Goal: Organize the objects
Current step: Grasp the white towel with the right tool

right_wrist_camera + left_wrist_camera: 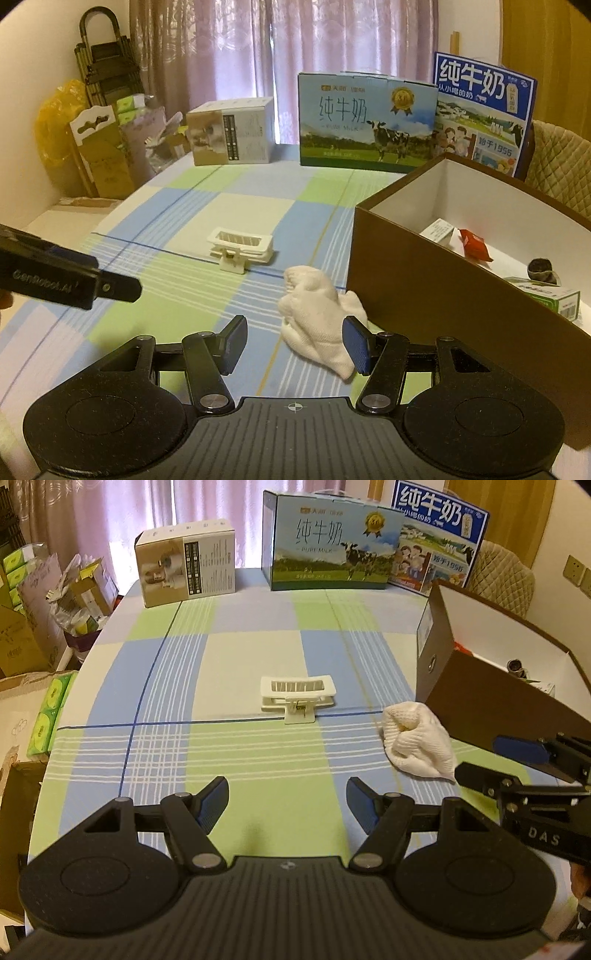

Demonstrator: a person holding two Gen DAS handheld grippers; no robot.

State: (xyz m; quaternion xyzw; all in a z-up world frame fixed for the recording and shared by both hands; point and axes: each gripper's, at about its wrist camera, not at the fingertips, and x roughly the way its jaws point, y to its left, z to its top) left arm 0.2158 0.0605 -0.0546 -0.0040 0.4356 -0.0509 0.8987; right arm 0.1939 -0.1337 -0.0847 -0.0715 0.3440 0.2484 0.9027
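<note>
A white plastic clip (297, 696) (241, 249) lies in the middle of the checked tablecloth. A crumpled white cloth (419, 744) (320, 319) lies right of it, beside a brown open box (495, 709) (417, 273) with a white inside. The box holds a red packet (474, 243), a dark round item (541, 270) and small cartons (554, 297). My left gripper (287, 805) is open, short of the clip, nothing between its fingers. My right gripper (294, 347) is open just in front of the cloth, its right fingertip overlapping the cloth's edge in view.
Two milk cartons (328, 542) (439, 539) and a beige appliance box (186, 563) stand along the table's far edge. Cardboard boxes and green tissue packs (50, 716) crowd the floor at left. A quilted chair back (506, 572) rises behind the brown box.
</note>
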